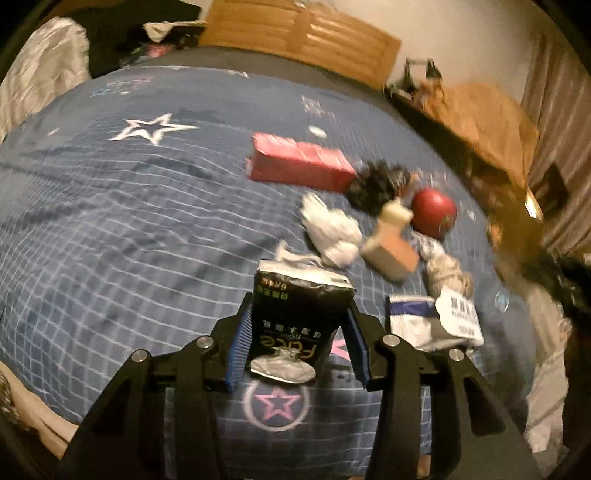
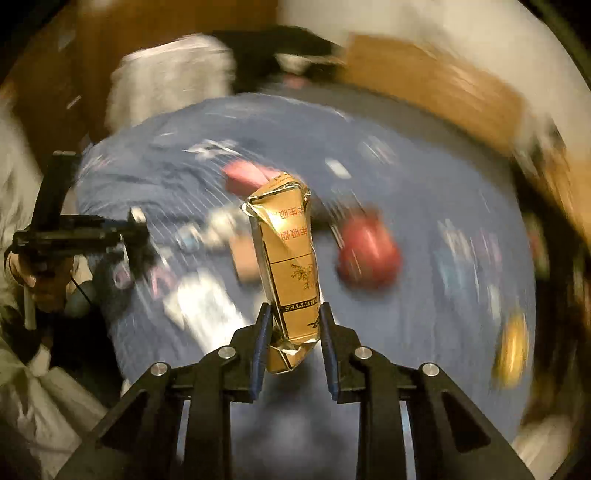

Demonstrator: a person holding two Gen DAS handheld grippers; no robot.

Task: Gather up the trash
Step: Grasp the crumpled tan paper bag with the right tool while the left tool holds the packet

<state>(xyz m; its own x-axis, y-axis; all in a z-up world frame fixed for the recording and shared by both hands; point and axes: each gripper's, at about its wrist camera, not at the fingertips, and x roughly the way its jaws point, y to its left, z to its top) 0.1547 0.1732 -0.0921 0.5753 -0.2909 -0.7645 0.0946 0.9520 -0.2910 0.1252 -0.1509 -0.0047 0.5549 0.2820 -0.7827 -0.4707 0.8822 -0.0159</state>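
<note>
My left gripper (image 1: 299,314) is shut on a black tissue packet (image 1: 295,314) and holds it above the blue star-patterned bedspread (image 1: 129,221). My right gripper (image 2: 293,314) is shut on a crushed gold cigarette pack (image 2: 288,258), held upright above the bed. On the bed lie crumpled white tissues (image 1: 332,232), a white and blue wrapper (image 1: 432,321), a small beige bottle (image 1: 391,243), a pink box (image 1: 299,162), a black fuzzy clump (image 1: 376,184) and a red apple (image 1: 434,212). The apple (image 2: 369,254) is blurred in the right wrist view. The left gripper (image 2: 136,221) shows at the left there.
A wooden headboard (image 1: 303,33) stands at the far end of the bed. A brown paper bag (image 1: 487,122) sits on a dark surface at the right. Grey bedding (image 1: 40,77) is piled at the far left. A yellow object (image 2: 511,350) lies at the right, blurred.
</note>
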